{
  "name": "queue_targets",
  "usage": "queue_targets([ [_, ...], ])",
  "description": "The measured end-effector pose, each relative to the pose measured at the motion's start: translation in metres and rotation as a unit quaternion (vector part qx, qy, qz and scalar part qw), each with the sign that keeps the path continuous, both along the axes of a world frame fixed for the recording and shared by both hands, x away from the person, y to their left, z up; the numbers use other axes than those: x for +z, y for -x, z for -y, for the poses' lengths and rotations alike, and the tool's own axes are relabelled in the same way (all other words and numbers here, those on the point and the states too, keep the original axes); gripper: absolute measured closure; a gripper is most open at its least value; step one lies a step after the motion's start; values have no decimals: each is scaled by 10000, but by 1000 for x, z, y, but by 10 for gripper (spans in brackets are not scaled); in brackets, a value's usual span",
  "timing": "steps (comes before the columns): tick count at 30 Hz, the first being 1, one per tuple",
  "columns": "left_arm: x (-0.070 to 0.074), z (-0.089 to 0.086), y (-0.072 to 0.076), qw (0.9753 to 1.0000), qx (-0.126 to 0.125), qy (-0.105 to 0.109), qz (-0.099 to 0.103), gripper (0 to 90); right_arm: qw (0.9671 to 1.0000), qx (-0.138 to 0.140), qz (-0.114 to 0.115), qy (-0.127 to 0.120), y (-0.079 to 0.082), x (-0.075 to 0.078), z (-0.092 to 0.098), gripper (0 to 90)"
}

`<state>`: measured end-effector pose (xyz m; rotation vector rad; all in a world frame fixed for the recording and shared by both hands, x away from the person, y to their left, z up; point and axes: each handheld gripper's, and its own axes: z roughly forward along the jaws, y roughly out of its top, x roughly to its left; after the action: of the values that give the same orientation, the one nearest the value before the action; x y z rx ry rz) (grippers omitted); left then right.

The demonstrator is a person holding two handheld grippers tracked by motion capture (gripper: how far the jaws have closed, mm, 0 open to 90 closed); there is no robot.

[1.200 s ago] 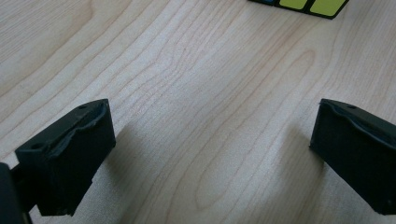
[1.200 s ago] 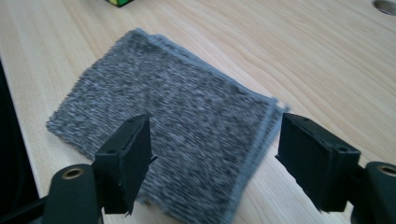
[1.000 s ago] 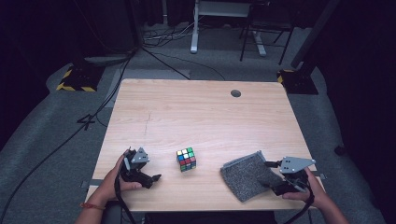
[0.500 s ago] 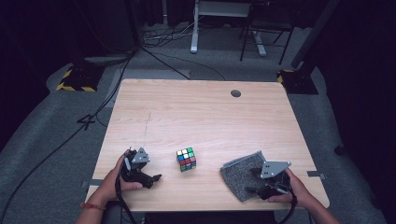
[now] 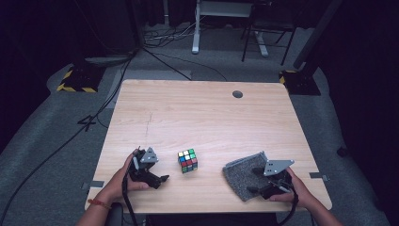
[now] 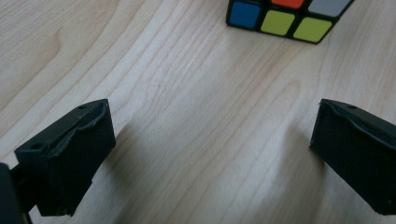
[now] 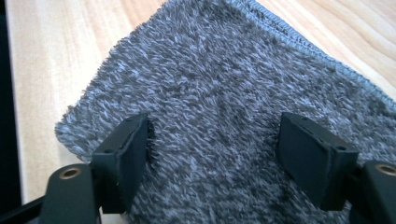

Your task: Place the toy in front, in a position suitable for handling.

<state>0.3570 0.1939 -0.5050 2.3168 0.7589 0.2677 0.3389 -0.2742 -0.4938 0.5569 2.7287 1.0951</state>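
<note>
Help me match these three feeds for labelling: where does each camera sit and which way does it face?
High view: above the person's side, facing forward and down on the table; forearms and both claws show.
Left gripper view: rides the left claw, open jaws toward the cube.
Right gripper view: rides the right claw, open over the grey cloth.
The high and left views share the cube.
</note>
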Motion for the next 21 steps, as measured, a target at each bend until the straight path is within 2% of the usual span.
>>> queue_targets([
  [7, 0, 18, -6, 9997, -258, 2, -3, 2, 9988, -484, 5, -19, -12, 0, 9, 260],
  [10, 0, 25, -7, 9993, -368, 13, 1, 3, 9983, -581, -23, -7, -17, 0, 11, 260],
  [19, 0, 42, -10, 9988, -490, 23, -4, 2, 9967, -800, -113, 110, -34, 2, 11, 262],
  [21, 0, 50, -12, 9986, -527, 24, -8, 2, 9955, -934, -121, 114, -40, 3, 13, 262],
])
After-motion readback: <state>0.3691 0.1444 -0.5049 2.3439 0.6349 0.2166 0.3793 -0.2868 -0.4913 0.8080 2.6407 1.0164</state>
